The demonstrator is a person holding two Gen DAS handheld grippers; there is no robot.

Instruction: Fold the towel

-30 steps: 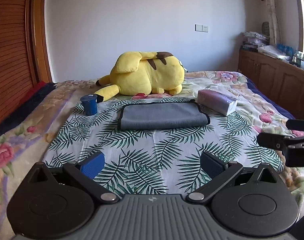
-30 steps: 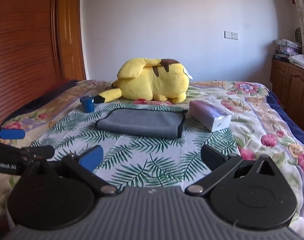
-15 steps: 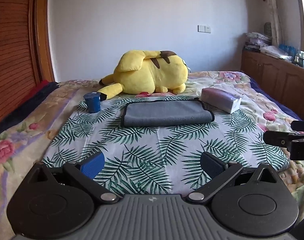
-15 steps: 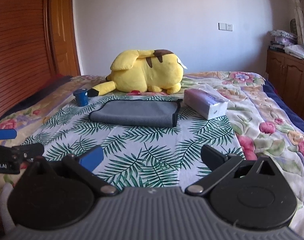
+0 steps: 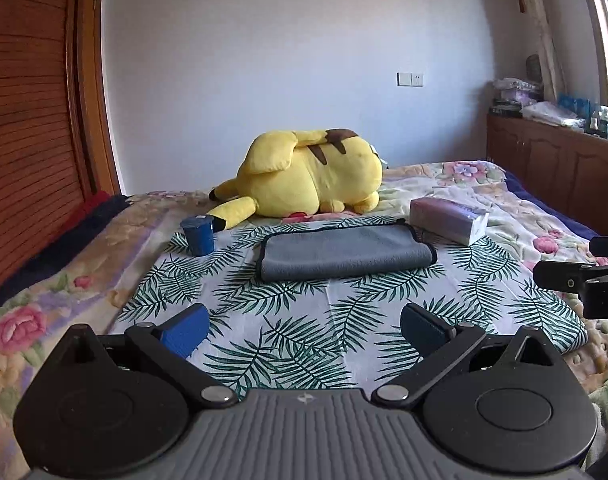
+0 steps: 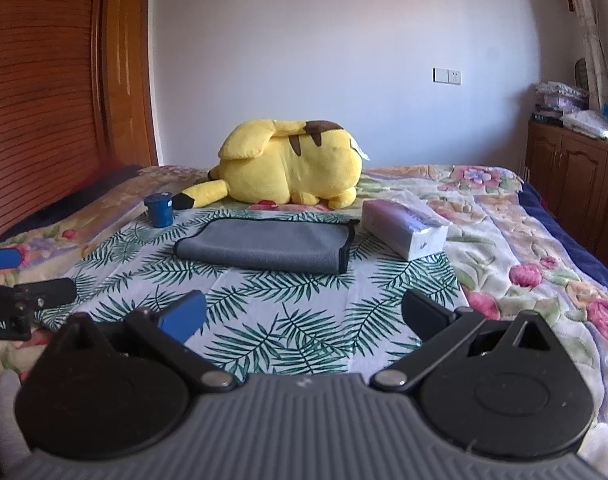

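Grey towel [image 5: 346, 252] lies on the palm-leaf sheet [image 5: 288, 320] in the middle of the bed, at 12 o'clock from both tools and well apart from them. It looks already doubled: rounded fold along the near edge, black-trimmed edges stacked at its right end. Left gripper [image 5: 302, 328] has its jaws spread wide, nothing between them; right gripper [image 6: 304, 316] the same, empty and spread. Neither touches cloth. Step in hand, by my reading: either a pause between folds or the end of the job; cannot tell which from this alone. If another fold is wanted, the next move calls for both tools to travel forward to the towel, each pinching a corner at one short end, then carrying that end across to the other and laying it flat. Around the towel: blue cup [image 5: 199, 235] at its 10 o'clock, yellow plush toy [image 5: 308, 178] at 12 just behind, tissue pack [image 5: 448, 220] at 2 o'clock, near but apart. View differences: left wrist view shows the right tool's fingers entering at 3 o'clock, plus the window and cluttered cabinet [image 5: 560, 152] top; right wrist view shows the left tool at 9 o'clock with part of a printed label, and gives the clearer look at the towel's stacked trimmed end.
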